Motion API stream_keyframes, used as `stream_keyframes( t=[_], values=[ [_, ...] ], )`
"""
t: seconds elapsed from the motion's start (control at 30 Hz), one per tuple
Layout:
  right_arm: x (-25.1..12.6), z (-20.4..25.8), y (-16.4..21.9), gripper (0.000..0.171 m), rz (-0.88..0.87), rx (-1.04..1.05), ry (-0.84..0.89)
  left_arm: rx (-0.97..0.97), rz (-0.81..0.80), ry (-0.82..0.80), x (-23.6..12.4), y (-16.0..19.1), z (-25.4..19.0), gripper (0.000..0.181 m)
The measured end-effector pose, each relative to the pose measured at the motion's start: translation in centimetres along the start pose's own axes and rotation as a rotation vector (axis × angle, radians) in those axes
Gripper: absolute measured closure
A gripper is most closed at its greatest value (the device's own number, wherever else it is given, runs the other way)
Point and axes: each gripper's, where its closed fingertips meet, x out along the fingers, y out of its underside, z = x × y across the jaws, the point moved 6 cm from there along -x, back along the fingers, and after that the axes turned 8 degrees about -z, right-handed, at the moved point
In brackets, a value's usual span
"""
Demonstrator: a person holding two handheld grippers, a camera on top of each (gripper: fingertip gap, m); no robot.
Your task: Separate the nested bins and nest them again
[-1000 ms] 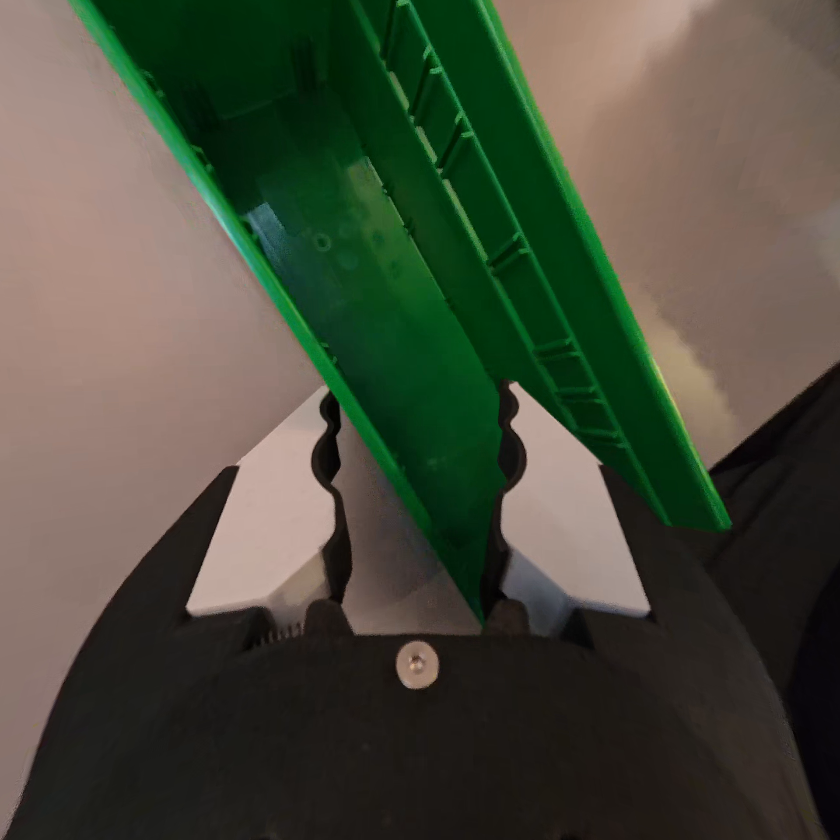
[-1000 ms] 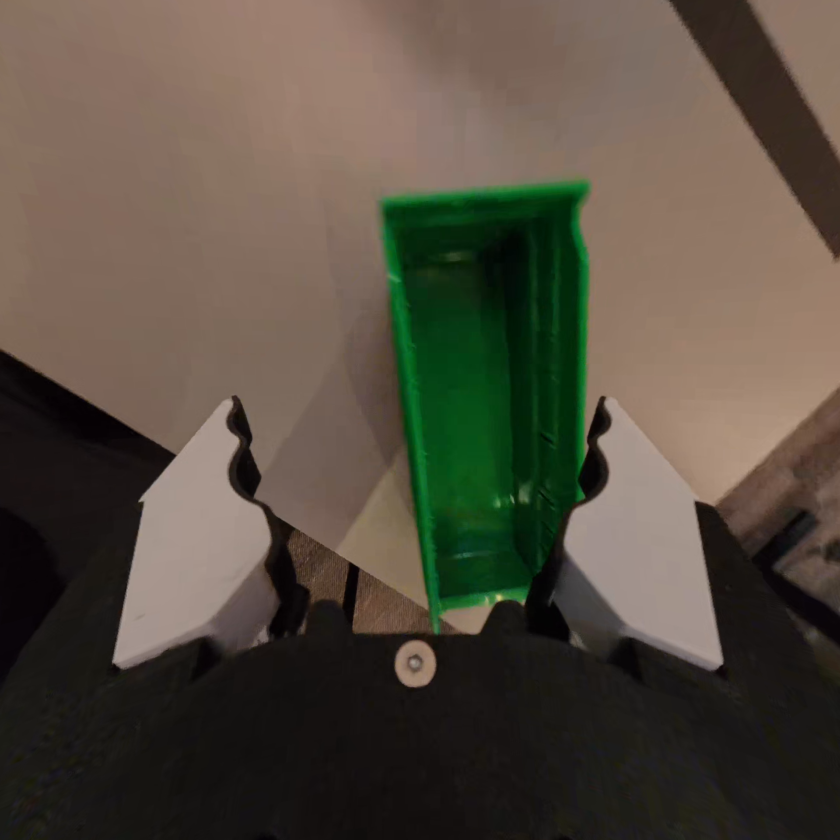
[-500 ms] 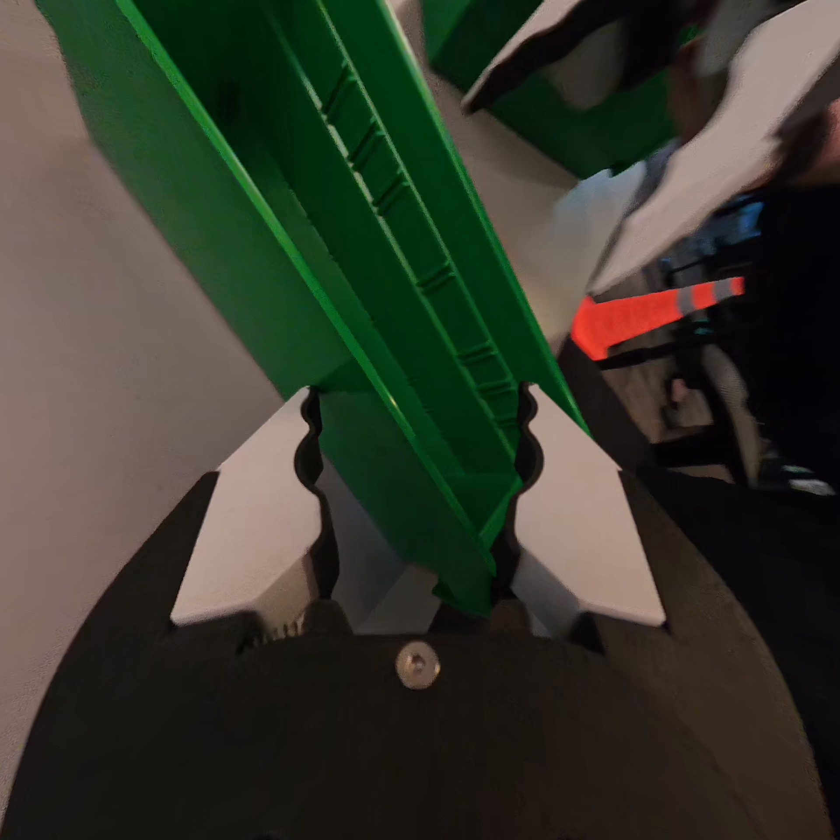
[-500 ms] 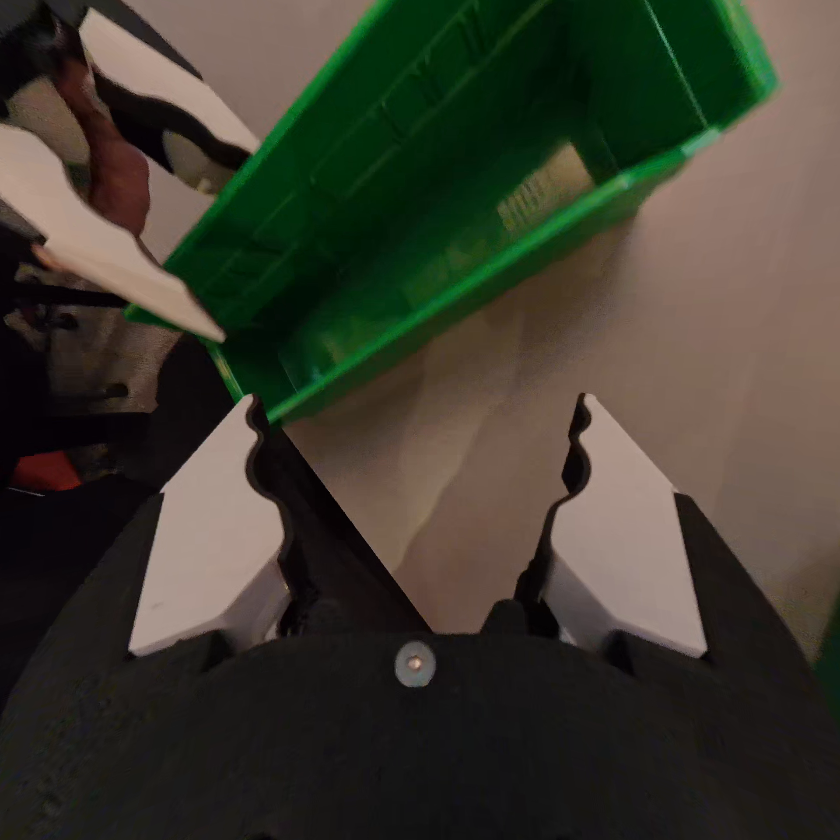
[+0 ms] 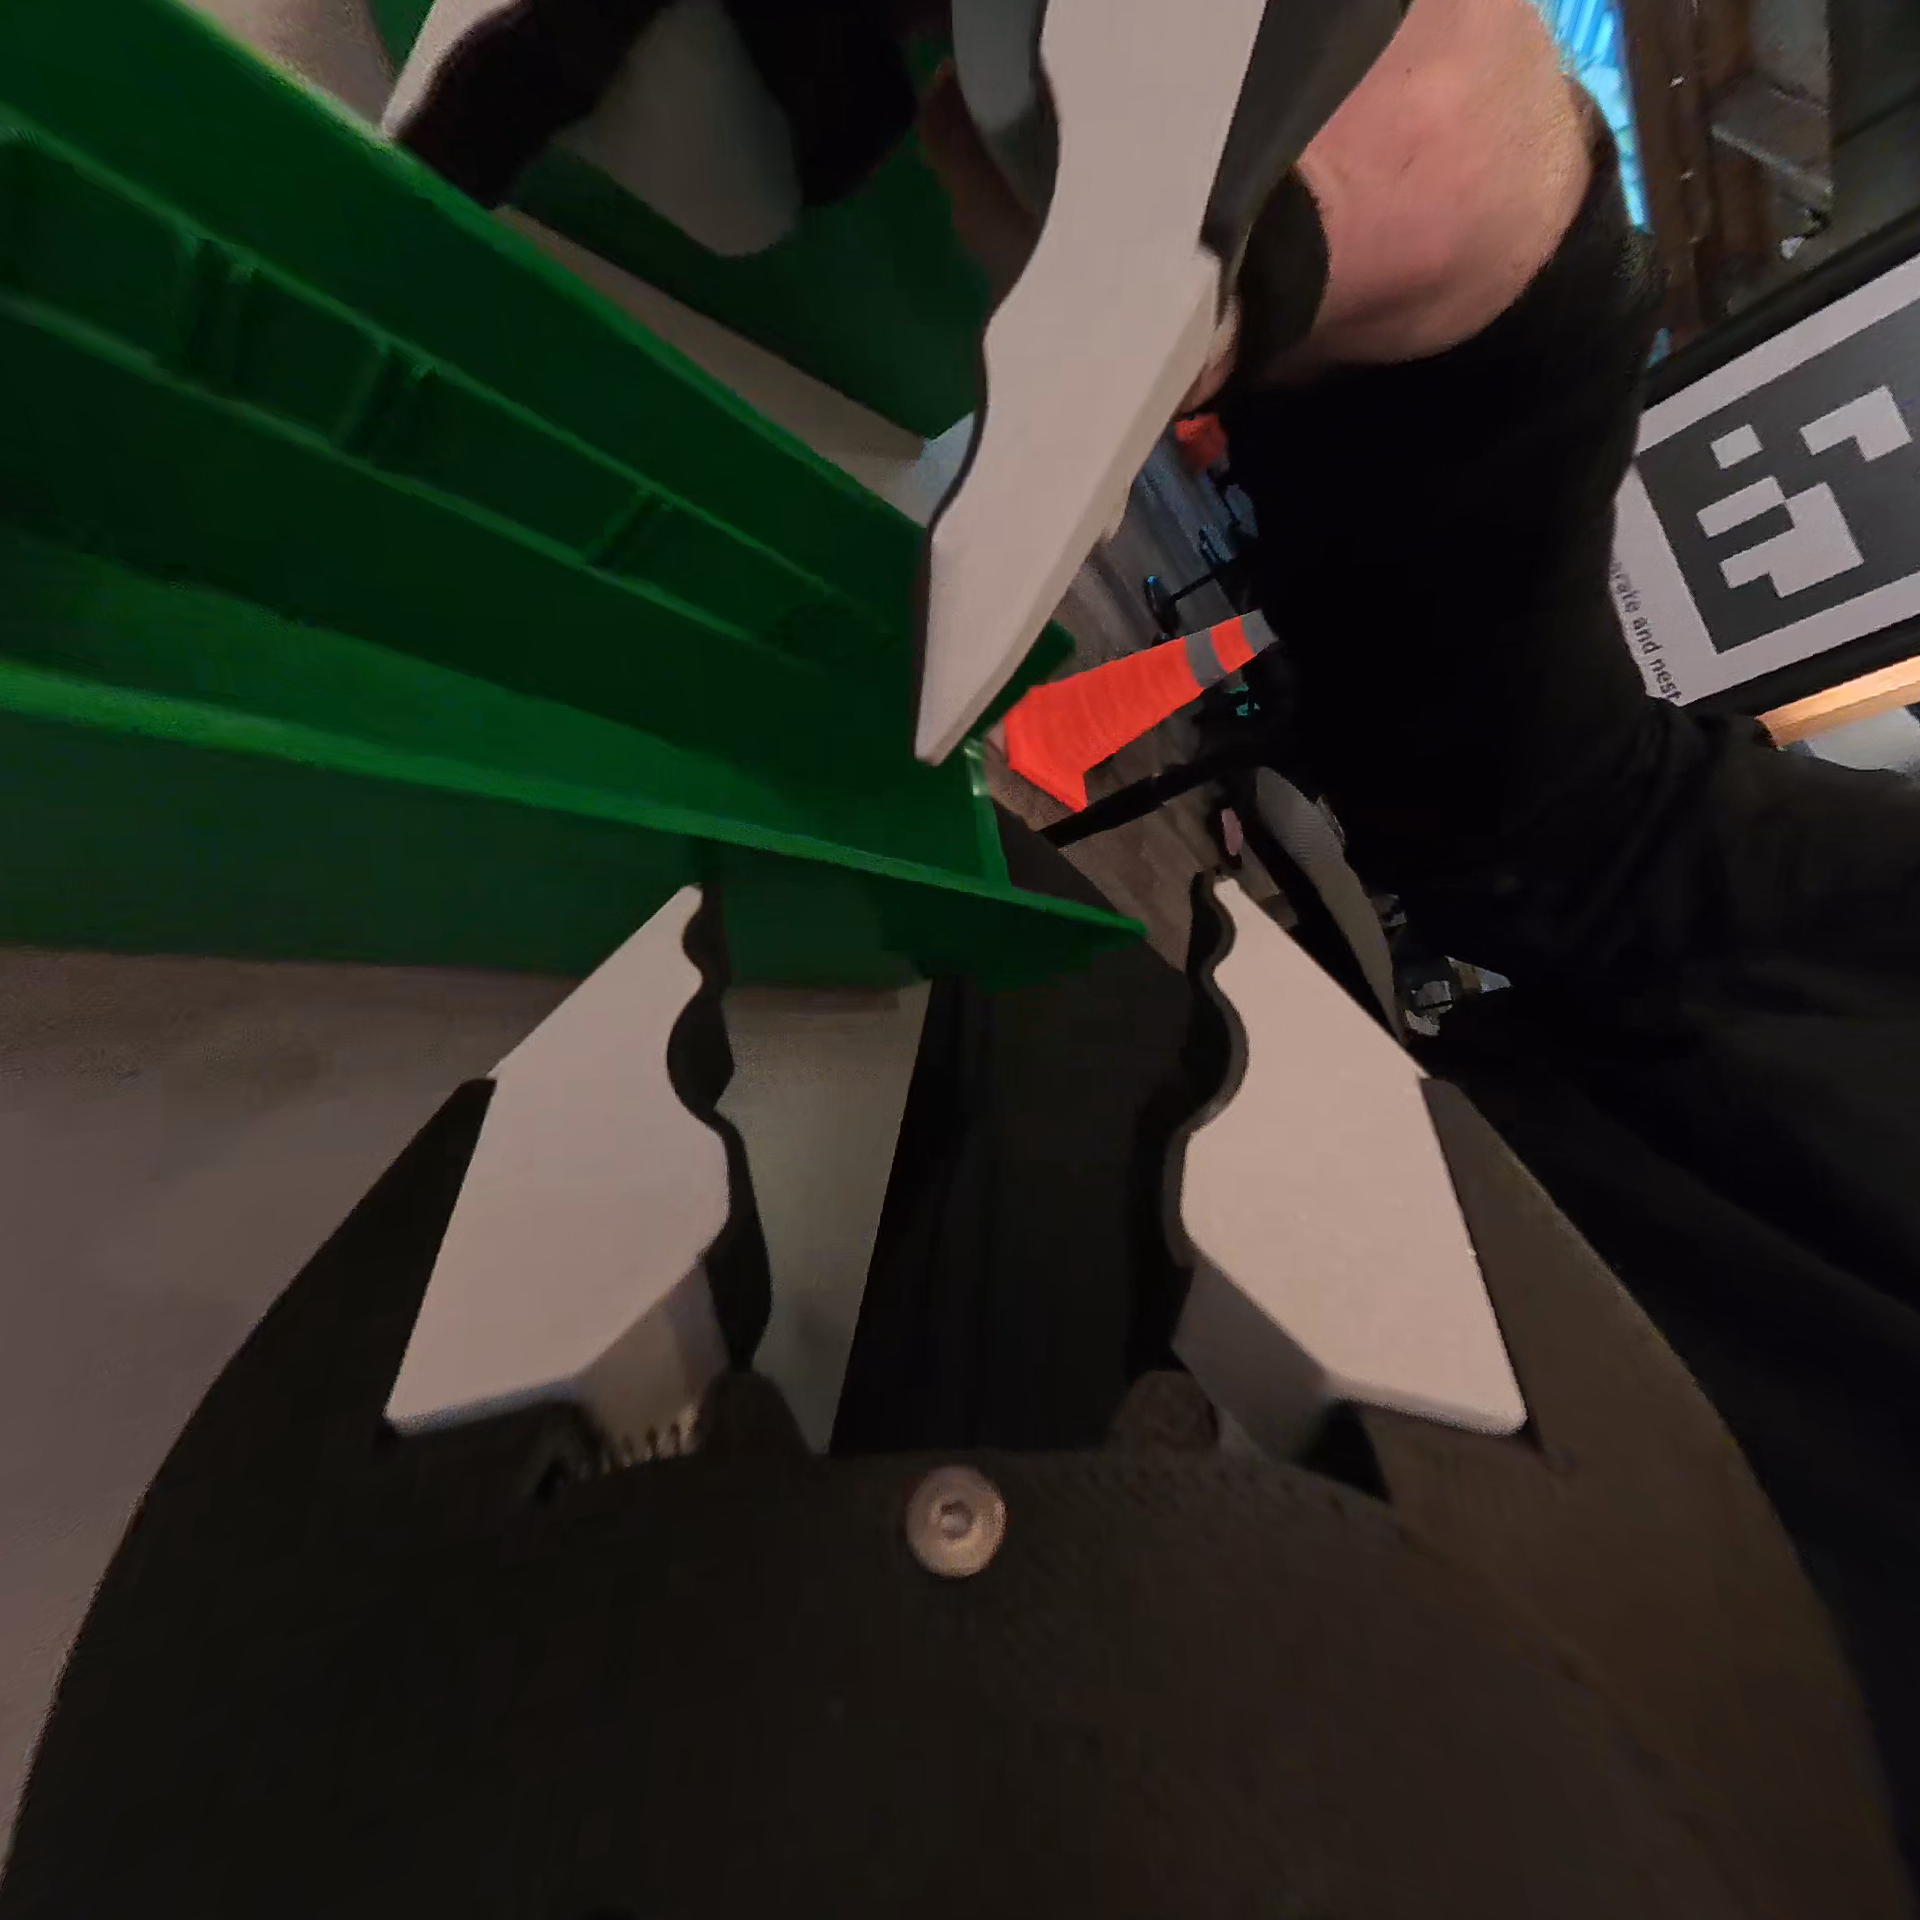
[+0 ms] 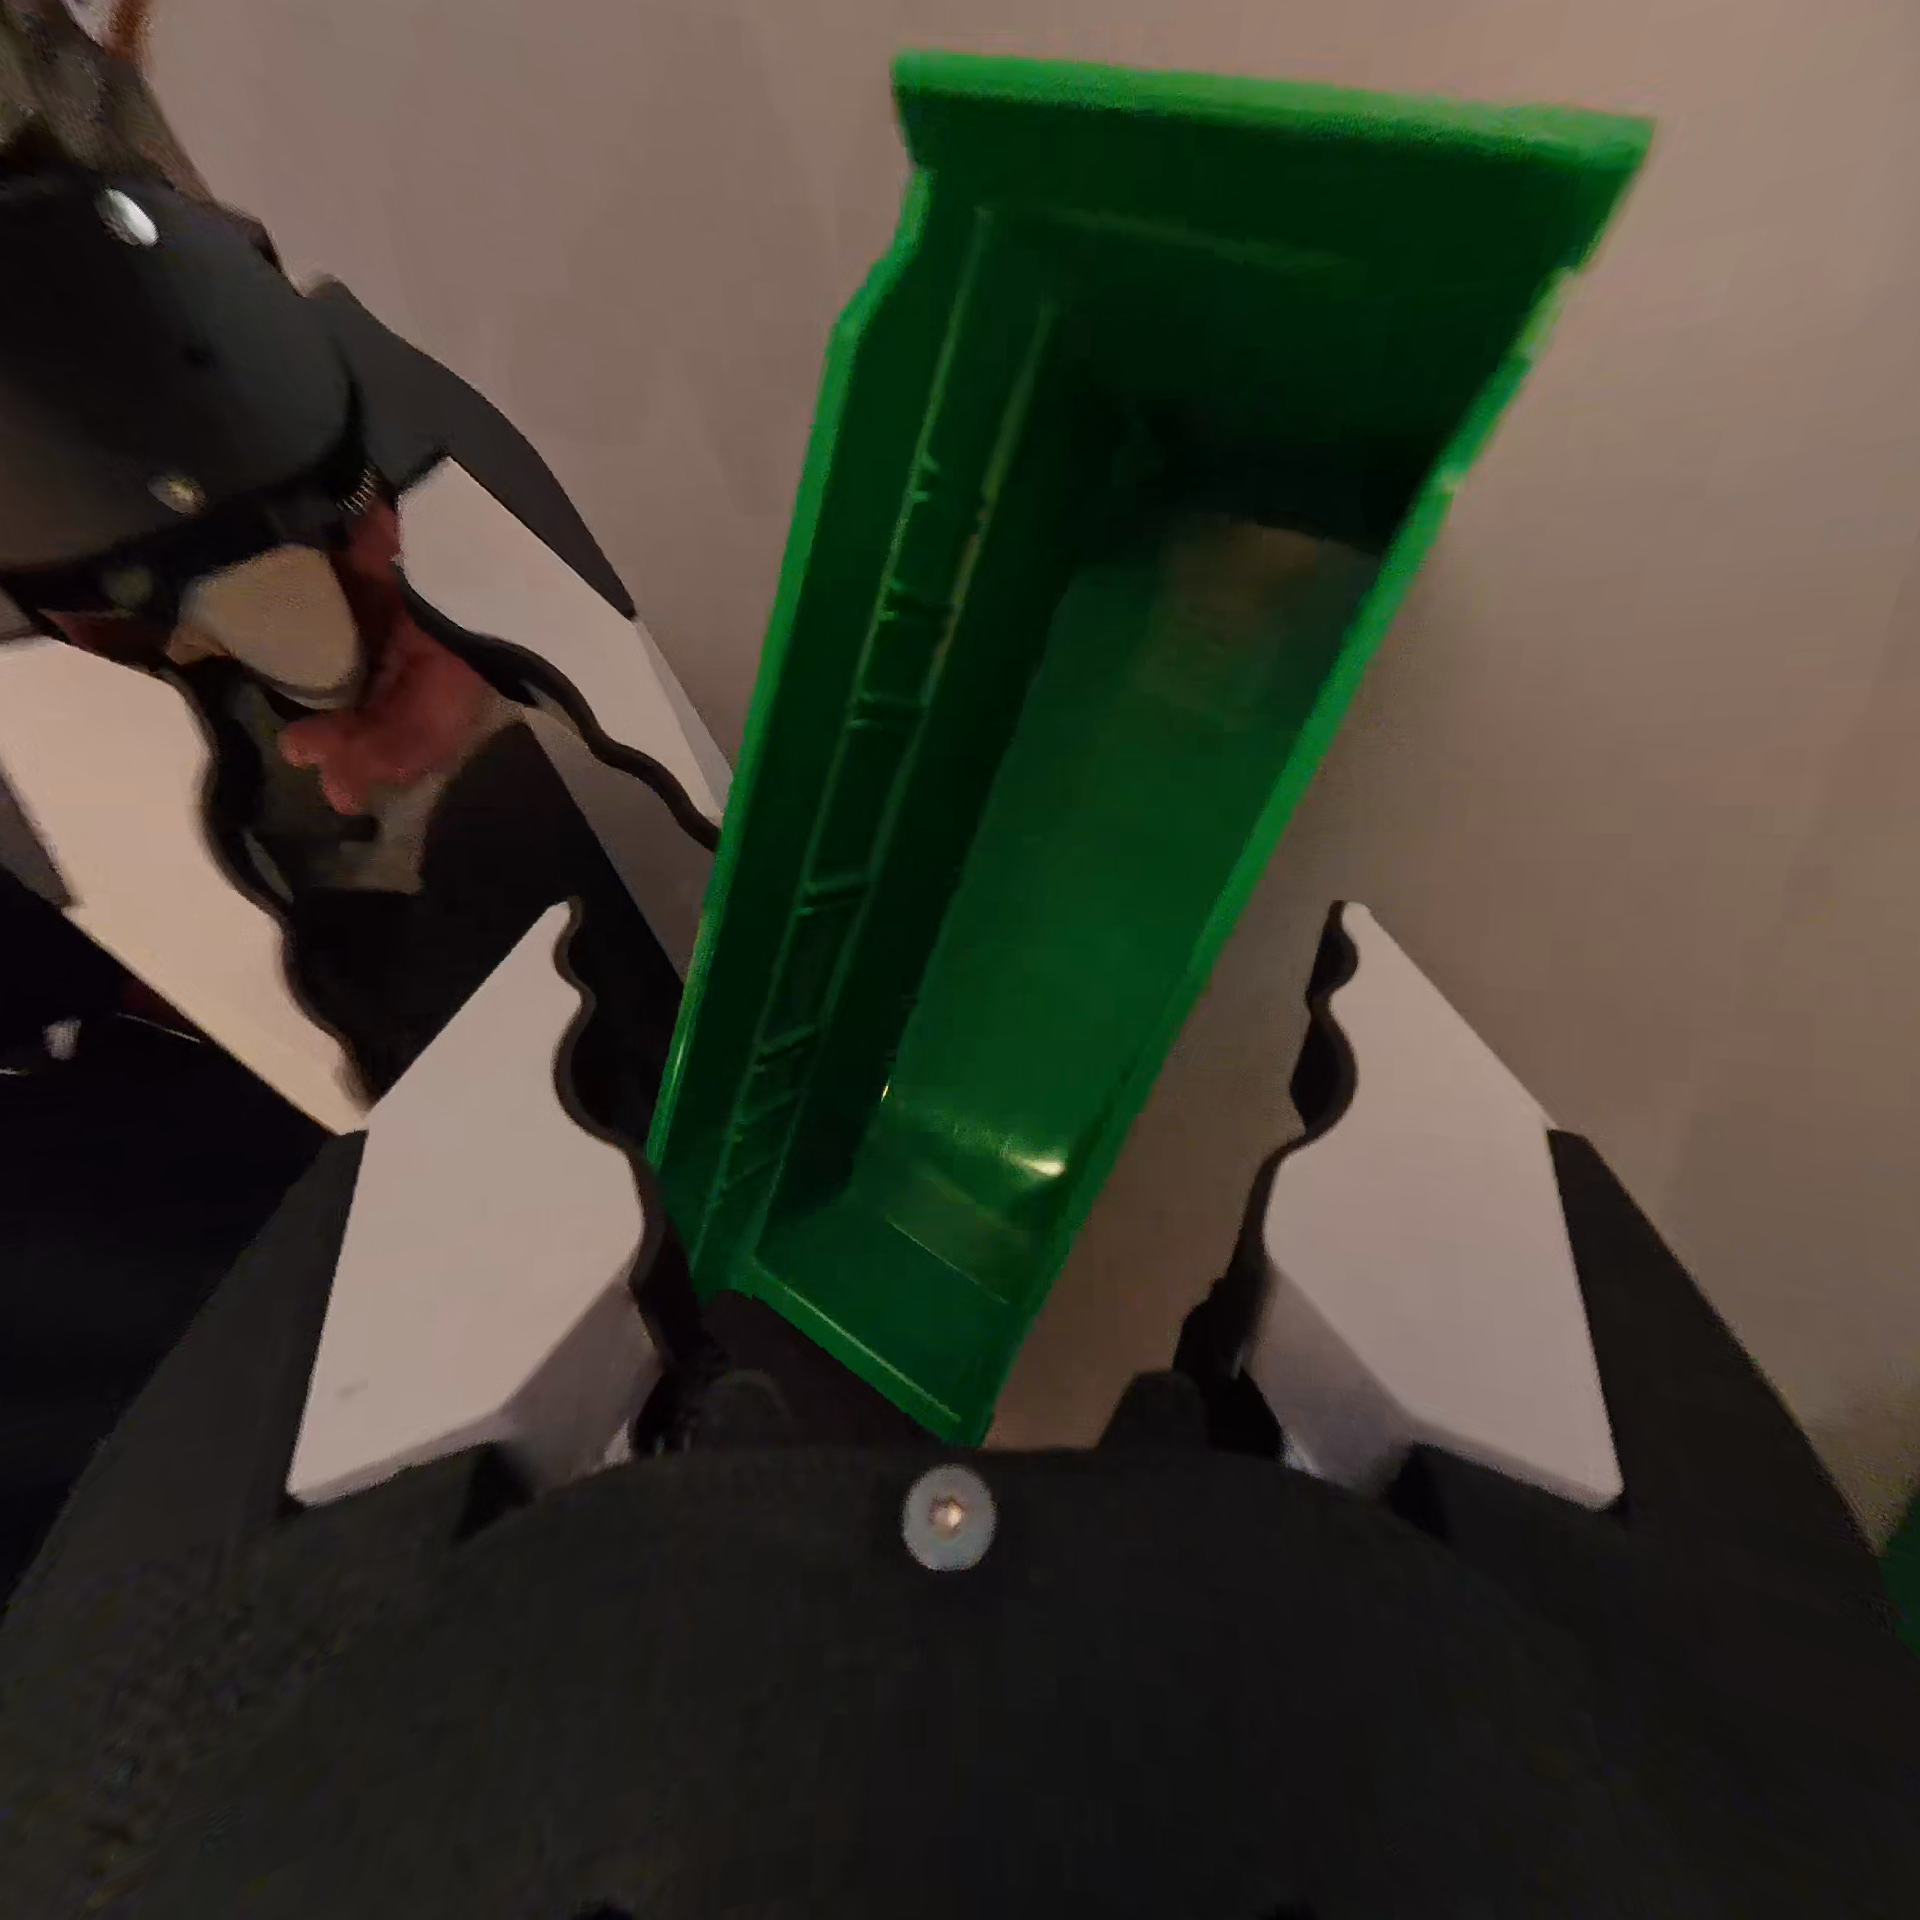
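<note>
On the pale tabletop (image 6: 1714,623) in front of me lies a long green bin (image 6: 1091,779), open side up, its near end reaching in between the fingers of my right gripper (image 6: 956,1091). The step in hand, as I judge it, is taking hold of this bin at its near end, so I want one finger inside the short end wall and one outside, not both straddling the full width. I'd come down square to that wall, seat it deep against the wavy pads, and close gently, since thin plastic like this may flex or skate on a smooth top.

My right gripper stands wide apart and holds nothing. The bin's left rim lies against, or just beside, my left finger (image 6: 468,1195); the right finger is well clear of the bin's other wall.

My left gripper (image 5: 956,1091) is likewise spread and empty. In its view the ribbed green side and rim of a bin (image 5: 416,644) sit just beyond the fingertips, above the left one, not between them. The right gripper's white finger (image 5: 1070,416) points down at that rim near its corner; I cannot tell if it touches. More green shows behind, perhaps the second bin. An orange cone (image 5: 1122,696) lies far off on the floor.
</note>
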Motion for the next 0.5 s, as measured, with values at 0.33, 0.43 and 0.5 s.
stream_keyframes(
  t=[0.33,0.43,0.5],
  values=[
    [2.8,1.4,2.9,0.016,0.230,-0.196,0.329,0.134,-0.019,-0.027,-7.0,-0.8,-0.9,0.109],
    [4.2,1.0,3.3,0.021,0.272,-0.195,0.340,0.133,-0.032,-0.059,-7.9,-0.8,-0.4,0.109],
    [4.2,0.9,3.1,0.032,0.252,-0.169,0.313,0.140,-0.035,-0.068,-8.1,-0.8,-0.3,0.109]
  ],
)
